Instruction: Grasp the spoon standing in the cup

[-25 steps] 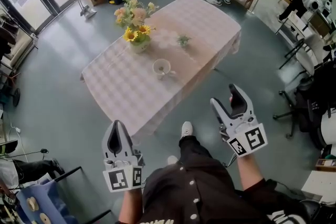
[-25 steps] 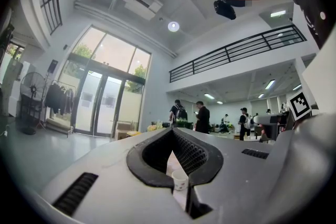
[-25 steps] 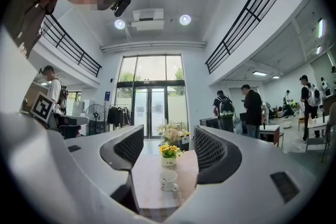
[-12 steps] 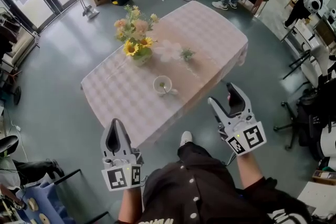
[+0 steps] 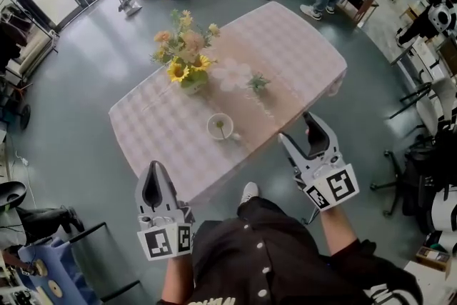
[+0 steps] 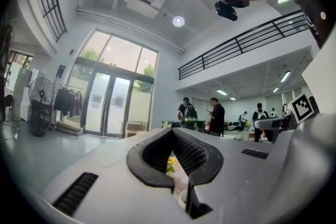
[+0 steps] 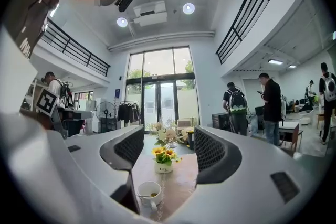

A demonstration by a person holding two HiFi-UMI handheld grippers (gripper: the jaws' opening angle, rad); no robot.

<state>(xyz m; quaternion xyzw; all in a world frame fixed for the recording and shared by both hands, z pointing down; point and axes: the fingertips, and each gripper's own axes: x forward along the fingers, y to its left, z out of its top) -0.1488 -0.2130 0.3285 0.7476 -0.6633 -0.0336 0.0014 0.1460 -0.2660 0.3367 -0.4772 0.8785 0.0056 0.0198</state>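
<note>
With the spoon (image 7: 142, 195) standing in the white cup (image 5: 220, 127) near the table's (image 5: 285, 46) near edge, the wide-open right gripper (image 5: 298, 129), well short of it, could clip the rim and tip the cup, while the left gripper (image 5: 157, 173) hangs with its jaws together.

A white cup (image 5: 220, 127) stands upright on the pale checked tabletop (image 5: 161, 136), near its front edge. A slim spoon (image 7: 142, 196) rests tilted inside, handle leaning on the rim.
</note>
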